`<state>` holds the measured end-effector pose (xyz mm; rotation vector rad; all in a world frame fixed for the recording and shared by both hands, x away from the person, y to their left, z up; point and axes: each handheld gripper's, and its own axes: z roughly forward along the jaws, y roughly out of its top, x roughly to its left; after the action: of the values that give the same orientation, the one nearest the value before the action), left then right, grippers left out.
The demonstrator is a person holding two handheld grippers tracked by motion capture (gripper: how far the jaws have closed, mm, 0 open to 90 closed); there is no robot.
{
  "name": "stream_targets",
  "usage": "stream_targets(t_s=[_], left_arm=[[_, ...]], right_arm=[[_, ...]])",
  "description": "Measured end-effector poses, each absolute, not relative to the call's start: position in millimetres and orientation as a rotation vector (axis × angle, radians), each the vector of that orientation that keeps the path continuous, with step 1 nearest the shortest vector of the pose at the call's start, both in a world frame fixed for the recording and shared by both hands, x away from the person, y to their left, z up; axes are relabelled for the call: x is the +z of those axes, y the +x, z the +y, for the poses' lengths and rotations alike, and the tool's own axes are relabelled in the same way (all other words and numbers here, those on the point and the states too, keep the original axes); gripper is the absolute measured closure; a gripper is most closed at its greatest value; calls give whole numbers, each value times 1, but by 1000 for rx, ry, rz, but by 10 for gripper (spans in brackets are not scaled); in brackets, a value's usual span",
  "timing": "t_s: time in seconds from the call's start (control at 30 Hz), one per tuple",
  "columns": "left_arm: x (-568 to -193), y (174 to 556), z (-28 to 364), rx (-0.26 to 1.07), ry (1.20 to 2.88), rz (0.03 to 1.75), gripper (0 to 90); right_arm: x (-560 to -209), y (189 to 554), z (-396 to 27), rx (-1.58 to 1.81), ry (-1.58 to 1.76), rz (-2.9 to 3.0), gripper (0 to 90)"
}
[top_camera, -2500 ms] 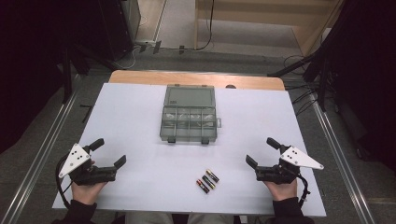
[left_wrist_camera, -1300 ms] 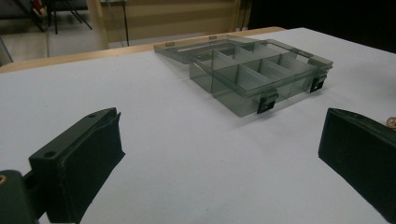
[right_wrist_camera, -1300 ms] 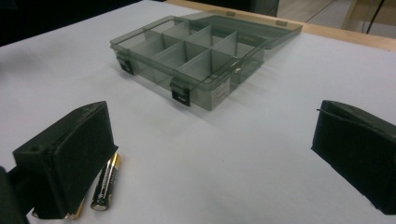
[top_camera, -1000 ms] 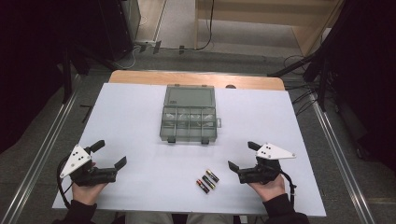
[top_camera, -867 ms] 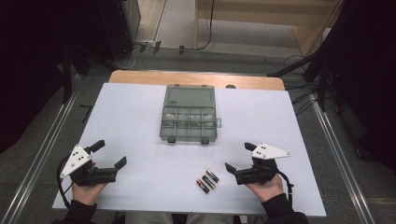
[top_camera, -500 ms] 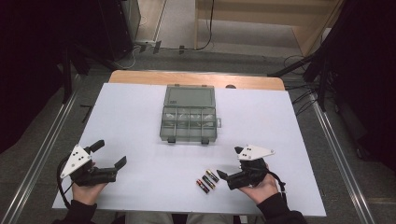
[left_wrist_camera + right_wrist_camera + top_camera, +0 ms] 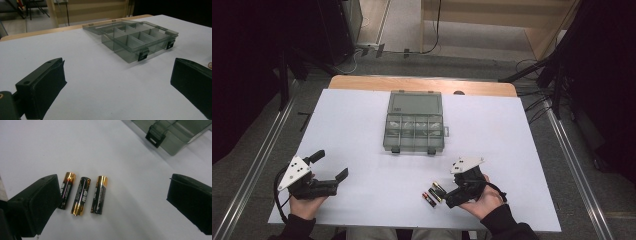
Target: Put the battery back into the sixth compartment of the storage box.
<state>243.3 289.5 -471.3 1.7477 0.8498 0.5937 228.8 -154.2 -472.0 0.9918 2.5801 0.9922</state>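
Three batteries (image 7: 82, 195) lie on the white table (image 7: 362, 125) near its front edge, right of centre. They are cylindrical cells with black jackets and gold-coloured ends. They rest side by side, roughly parallel and close together, with narrow gaps of table surface showing between them in the right gripper view. Fine print runs along each jacket; it is too small to read. The middle cell shows a small terminal nub at its near end.

The right gripper (image 7: 447, 192) is held just beside the batteries on their right, with a grey three-cornered plate on top. Its jaws are wide apart and grip nothing. In the right gripper view, one jaw partly overlaps the outermost battery; whether it touches that battery cannot be told. The other jaw stands well clear of all three.

The left gripper (image 7: 332, 167) rests near the front left corner of the table, well apart from the batteries. Its jaws are also spread wide, with bare table between them.

A smoky transparent compartment box (image 7: 414, 127) sits at the middle of the table, toward the rear edge. Its lid lies open and flat behind it. Dividers split the tray into compartments, and two dark latches sit on its front wall.
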Motion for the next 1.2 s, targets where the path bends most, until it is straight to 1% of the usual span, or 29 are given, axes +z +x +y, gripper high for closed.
stream_targets(t_s=[0.17,0.5,0.53,0.6,0.67,0.7,0.8,0.97,1.03,1.07,1.13,1.2], left_arm=[[-472,243,287,588,1754,843,0],[-472,243,287,590,1759,836,0],[-472,243,287,587,1758,836,0],[-472,243,287,588,1758,835,0],[-472,243,287,588,1758,834,0],[-471,243,287,588,1759,833,0],[-472,243,286,585,1763,832,0],[-472,243,286,585,1768,830,0],[-472,243,286,585,1767,830,0],[-472,243,286,585,1767,830,0],[-472,243,286,588,1764,831,0],[-472,243,286,588,1766,834,0]], right_arm=[[-472,233,-145,911,994,2647,4],[-472,241,-129,729,936,2738,90],[-471,243,-127,706,934,2757,136],[-470,245,-125,684,934,2767,149],[-469,245,-123,660,926,2775,217],[-469,245,-123,660,926,2775,217],[-470,249,-120,565,954,2804,308],[-471,251,-117,499,1000,2839,400],[-471,251,-116,486,1007,2852,454],[-471,251,-116,486,1007,2852,454],[-471,251,-115,454,1050,2859,501],[-471,251,-114,432,1060,2864,522]])
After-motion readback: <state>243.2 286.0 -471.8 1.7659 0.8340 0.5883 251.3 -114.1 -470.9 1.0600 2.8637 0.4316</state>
